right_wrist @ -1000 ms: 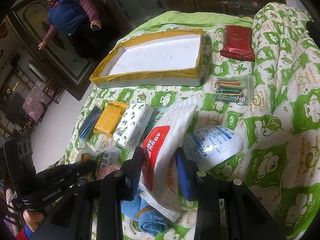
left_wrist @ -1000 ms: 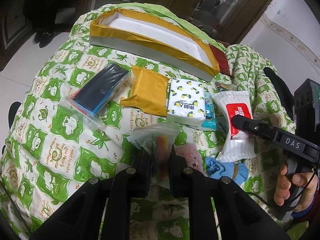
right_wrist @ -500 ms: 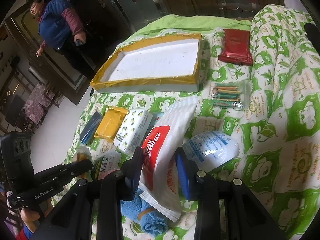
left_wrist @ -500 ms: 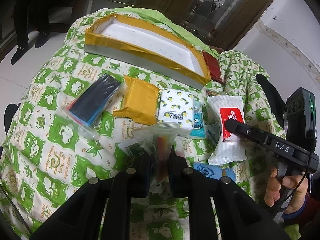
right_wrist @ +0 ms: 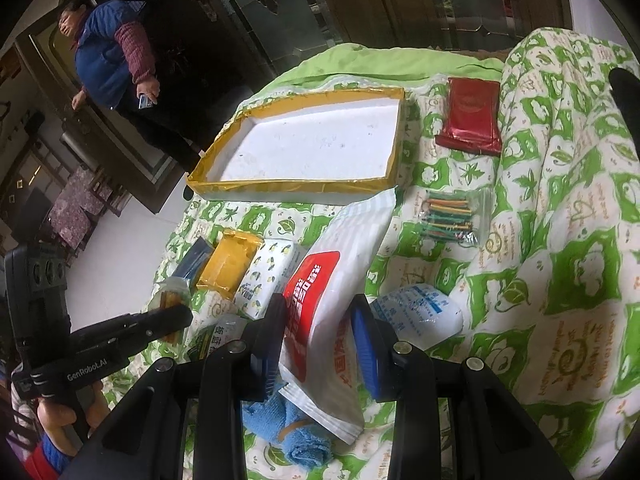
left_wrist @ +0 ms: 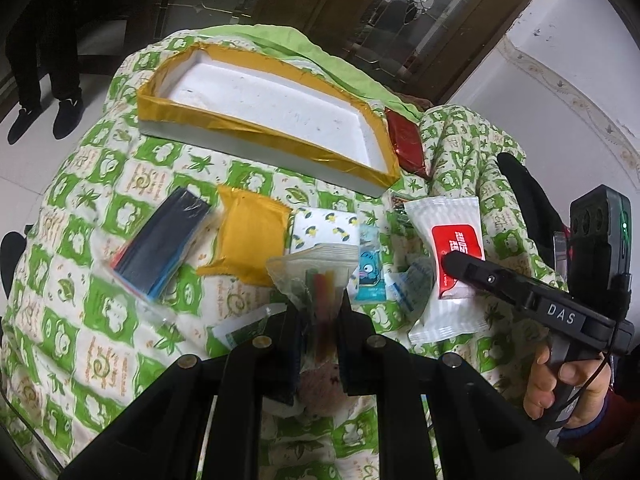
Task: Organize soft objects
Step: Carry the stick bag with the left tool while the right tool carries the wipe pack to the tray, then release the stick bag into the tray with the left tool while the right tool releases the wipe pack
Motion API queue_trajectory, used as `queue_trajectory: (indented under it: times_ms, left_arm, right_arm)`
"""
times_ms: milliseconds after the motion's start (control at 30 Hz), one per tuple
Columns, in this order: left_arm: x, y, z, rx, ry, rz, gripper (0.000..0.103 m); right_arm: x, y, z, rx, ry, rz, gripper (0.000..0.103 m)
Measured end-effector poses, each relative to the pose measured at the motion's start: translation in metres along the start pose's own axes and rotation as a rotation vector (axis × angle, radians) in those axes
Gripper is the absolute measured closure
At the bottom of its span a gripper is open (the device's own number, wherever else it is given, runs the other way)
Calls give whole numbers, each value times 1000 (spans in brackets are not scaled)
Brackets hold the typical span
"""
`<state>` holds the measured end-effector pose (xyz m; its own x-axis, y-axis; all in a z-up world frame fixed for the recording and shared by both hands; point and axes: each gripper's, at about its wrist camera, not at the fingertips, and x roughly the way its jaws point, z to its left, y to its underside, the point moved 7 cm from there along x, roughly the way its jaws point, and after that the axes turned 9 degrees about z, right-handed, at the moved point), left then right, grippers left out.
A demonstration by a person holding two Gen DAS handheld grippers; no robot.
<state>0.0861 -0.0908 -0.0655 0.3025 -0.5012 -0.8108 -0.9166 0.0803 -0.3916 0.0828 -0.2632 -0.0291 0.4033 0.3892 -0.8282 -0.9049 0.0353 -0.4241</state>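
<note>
Right wrist view: the white wet-wipe pack point(right_wrist: 340, 280) with its red label stands tilted between the right gripper point(right_wrist: 318, 344), whose blue pads are clenched on its lower half. It looks light, squashy and slick-skinned, so a hold across the padded middle seems safer than the crimped end, which could slide out. Over on the left, the left gripper point(left_wrist: 318, 322) is pinched tight on a thin clear zip bag of coloured sticks point(left_wrist: 316, 276); that looks floppy and almost weightless, best held low near its contents. Both hang above the green patterned quilt point(right_wrist: 560, 240), short of the empty yellow-taped foam tray point(right_wrist: 292, 190). A blue cloth point(right_wrist: 288, 428) lies beneath.
</note>
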Motion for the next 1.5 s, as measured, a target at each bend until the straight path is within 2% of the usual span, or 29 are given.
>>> queue_trajectory:
  times_ms: [433, 1000, 1200, 1500]
  left_arm:
    - [7, -20, -13, 16, 44, 25, 89]
    - [12, -57, -27, 54, 51, 42, 89]
    - [10, -92, -28, 53, 56, 30, 89]
    - [32, -150, -23, 27, 63, 36, 89]
  right_arm:
    - [-3, -14, -6, 0, -4, 28, 67]
    - [-7, -45, -22, 48, -12, 6, 67]
    - [-3, -66, -28, 77, -18, 4, 67]
    - [5, -131, -24, 106, -56, -60, 67]
